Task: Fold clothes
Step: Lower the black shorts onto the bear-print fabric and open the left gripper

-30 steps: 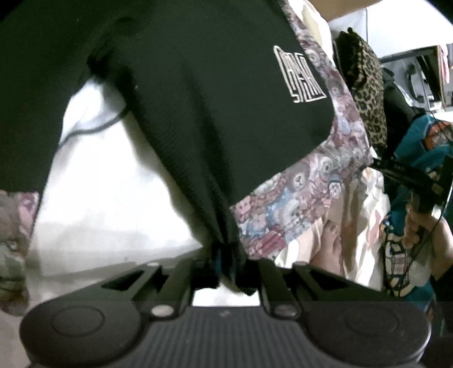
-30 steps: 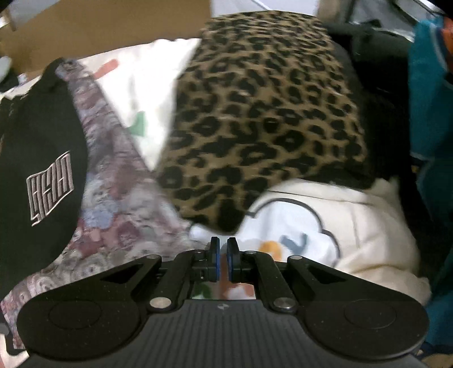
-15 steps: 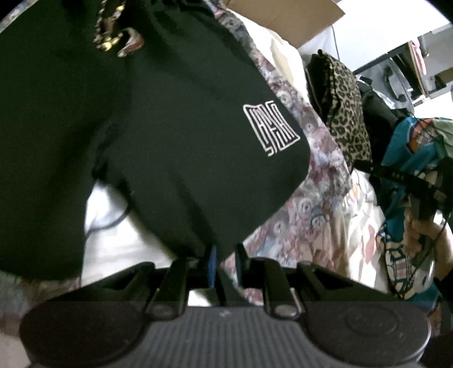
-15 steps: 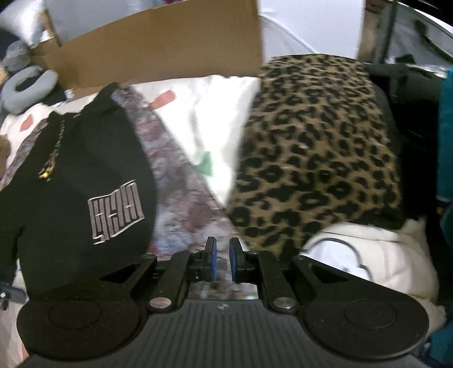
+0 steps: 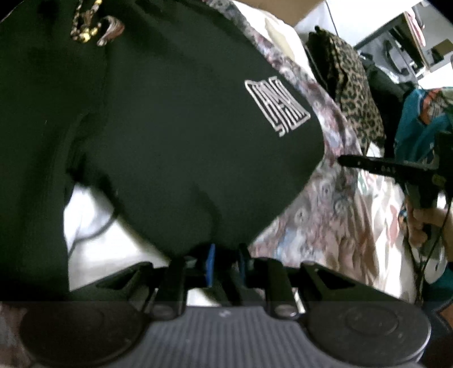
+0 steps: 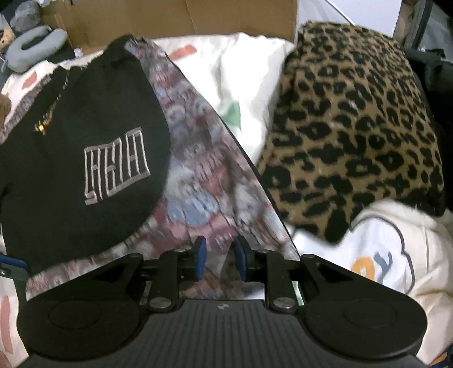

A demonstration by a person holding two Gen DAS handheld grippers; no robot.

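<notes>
A black garment (image 5: 170, 141) with a white outlined logo (image 5: 277, 107) and a gold chain (image 5: 85, 28) lies spread over a bear-print fabric (image 5: 325, 212). My left gripper (image 5: 225, 254) sits at its near edge. Its jaws are opening, and the blue pads stand apart without pressing on the cloth. In the right wrist view the black garment (image 6: 85, 141) is at the left, and my right gripper (image 6: 218, 260) hovers over the bear-print fabric (image 6: 203, 184). The right jaws are opening with nothing between them. The right gripper (image 5: 342, 161) also shows in the left view, held by a hand (image 5: 424, 223).
A leopard-print garment (image 6: 354, 127) lies at the right, partly over a cream sweatshirt (image 6: 382, 254) with a cloud print. White bedding (image 6: 240, 70) lies behind, with a cardboard box (image 6: 184, 19) and a grey neck pillow (image 6: 31, 45) further back. A teal garment (image 5: 416, 127) lies at the far right.
The left gripper let go of the bunched black cloth, which now lies spread out. The right gripper moved left over the bear-print fabric and its jaws opened.
</notes>
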